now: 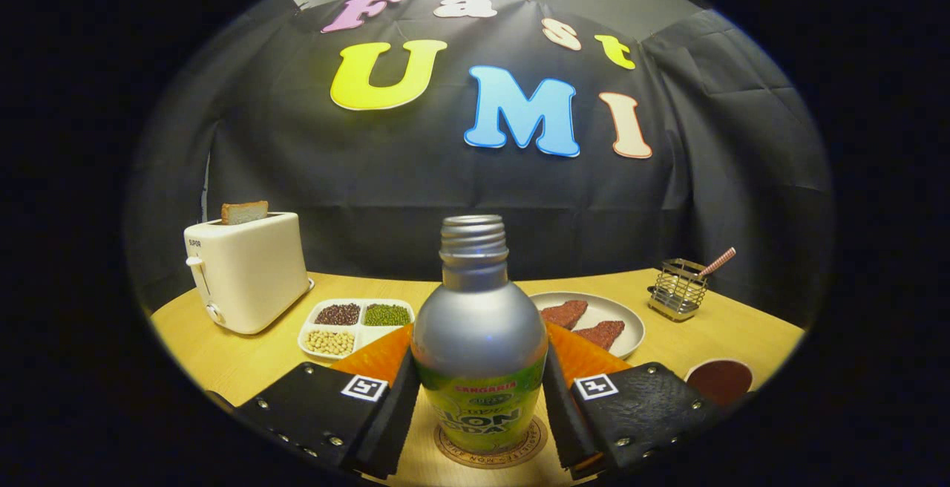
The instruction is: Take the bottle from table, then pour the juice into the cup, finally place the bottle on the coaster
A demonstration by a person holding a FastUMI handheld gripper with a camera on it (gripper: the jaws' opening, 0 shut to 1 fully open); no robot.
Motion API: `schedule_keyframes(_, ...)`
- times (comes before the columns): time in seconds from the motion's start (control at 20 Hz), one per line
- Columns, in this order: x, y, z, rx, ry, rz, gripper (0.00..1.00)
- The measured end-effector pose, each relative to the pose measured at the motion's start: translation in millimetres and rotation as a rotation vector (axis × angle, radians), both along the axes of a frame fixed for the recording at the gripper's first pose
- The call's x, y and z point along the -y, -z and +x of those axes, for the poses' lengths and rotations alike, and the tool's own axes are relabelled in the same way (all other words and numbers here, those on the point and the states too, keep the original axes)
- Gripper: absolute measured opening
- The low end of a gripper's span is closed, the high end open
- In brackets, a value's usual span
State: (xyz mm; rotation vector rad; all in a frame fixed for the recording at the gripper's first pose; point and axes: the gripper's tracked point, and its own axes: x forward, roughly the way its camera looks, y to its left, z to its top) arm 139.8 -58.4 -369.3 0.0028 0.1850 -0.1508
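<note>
Where the wooden table (pixel 223 357) curves away at far left, a cream toaster (pixel 249 272) stands with a slice of toast (pixel 244 211) poking out of its slot. Just right of it, nearer the middle, lies a white divided dish (pixel 355 327) holding dark beans, green beans and pale beans in separate compartments.

At the centre, between the two fingers of the gripper (pixel 481 398), stands the bottle (pixel 479 338): upright, silver-shouldered, its threaded neck open with no cap on it, a green label round its lower body. Its base sits on the round coaster (pixel 491 451), whose printed rim shows in front of the bottle near the fingers. The left finger (pixel 386 413) and right finger (pixel 571 413) stand close on either side of the bottle's lower body; both pads look to be against it, though a slight gap cannot be ruled out, so I cannot tell whether they pinch it.

Beyond the bottle to the right lies a grey plate (pixel 616 316) with two reddish-brown pieces of food (pixel 586 324). Farther right, toward the back, a wire holder (pixel 679 290) carries a striped straw (pixel 716 262) leaning out to the right. Nearer, beside the right finger, sits the cup (pixel 720 381), its inside dark reddish-brown.
</note>
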Motion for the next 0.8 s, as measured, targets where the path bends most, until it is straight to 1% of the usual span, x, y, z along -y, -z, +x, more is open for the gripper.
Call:
schedule_keyframes(0.1,3,1,-3,0.003,0.01,0.027,0.77)
schedule_keyframes(0.15,5,8,-4,-0.025,0.022,0.035,0.78)
schedule_keyframes(0.2,6,11,-7,-0.048,0.018,0.049,0.82)
schedule_keyframes(0.25,-1,-4,-9,-0.021,-0.025,0.071,0.87)
schedule_keyframes(0.3,-10,-10,-7,0.02,-0.056,0.085,0.98)
schedule_keyframes(0.45,-3,-36,-13,0.056,-0.038,0.04,0.98)
schedule_keyframes(0.6,-5,-73,-25,0.059,-0.066,0.01,0.98)
schedule_keyframes(0.7,1,-108,-39,0.07,-0.072,-0.036,0.98)
schedule_keyframes(0.8,0,-151,-53,0.097,-0.085,-0.043,0.98)
